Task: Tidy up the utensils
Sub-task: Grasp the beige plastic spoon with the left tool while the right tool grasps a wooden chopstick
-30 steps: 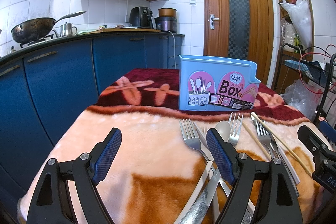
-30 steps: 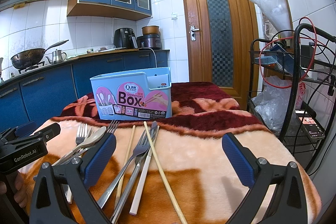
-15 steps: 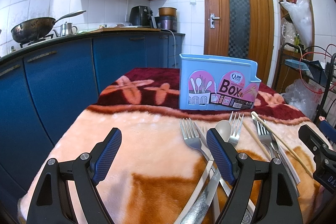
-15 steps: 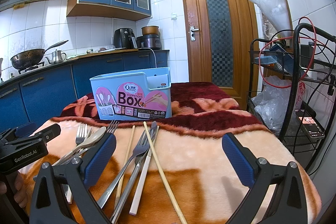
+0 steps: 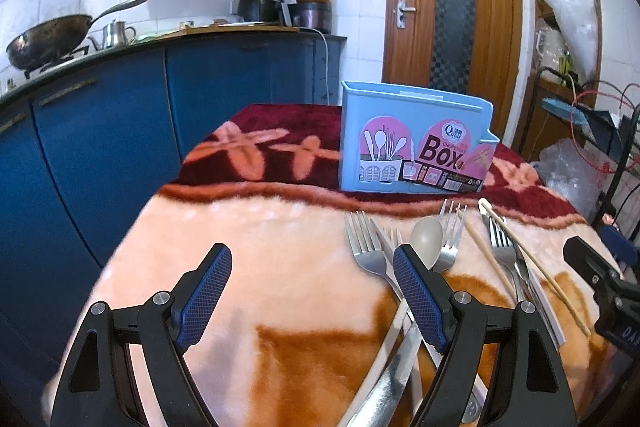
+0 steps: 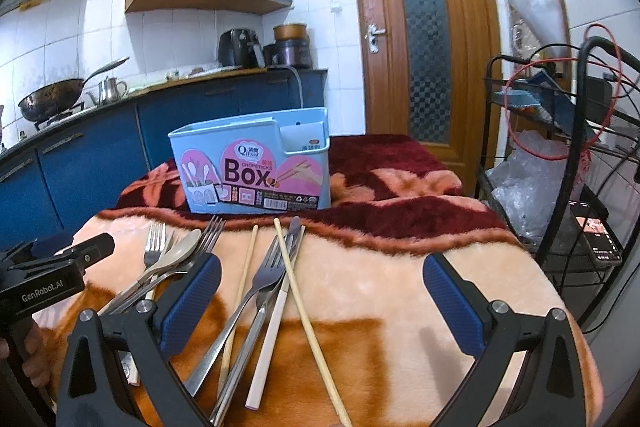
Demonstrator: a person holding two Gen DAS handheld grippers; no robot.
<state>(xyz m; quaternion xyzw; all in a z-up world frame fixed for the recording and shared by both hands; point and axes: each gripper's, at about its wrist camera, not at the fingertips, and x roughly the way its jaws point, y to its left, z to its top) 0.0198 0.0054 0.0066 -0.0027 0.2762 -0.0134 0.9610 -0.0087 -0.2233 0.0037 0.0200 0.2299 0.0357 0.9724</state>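
1. Box (image 5: 416, 143) of light blue plastic, labelled for chopsticks, stands upright on the dark red band of the blanket-covered table (image 5: 280, 247); everything below is placed from it.
2. Utensils lie flat on the peach part of the blanket, just in front of the box: forks (image 5: 362, 247), a pale spoon (image 5: 428, 239) and a knife (image 6: 294, 231) on the box's left and middle, two wooden chopsticks (image 6: 300, 291) crossing a fork (image 6: 264, 275) nearer its right end.
3. The left hand-held gripper (image 5: 308, 293) hovers low over the table, in front of the box and left of it, level and aimed toward it; its blue-padded fingers (image 5: 206, 293) are spread wide apart with nothing between them, the right finger above the fork handles.
4. The right hand-held gripper (image 6: 320, 303) hovers in front of the box's right end, also level, fingers (image 6: 450, 301) wide apart and holding nothing, straddling the chopsticks.
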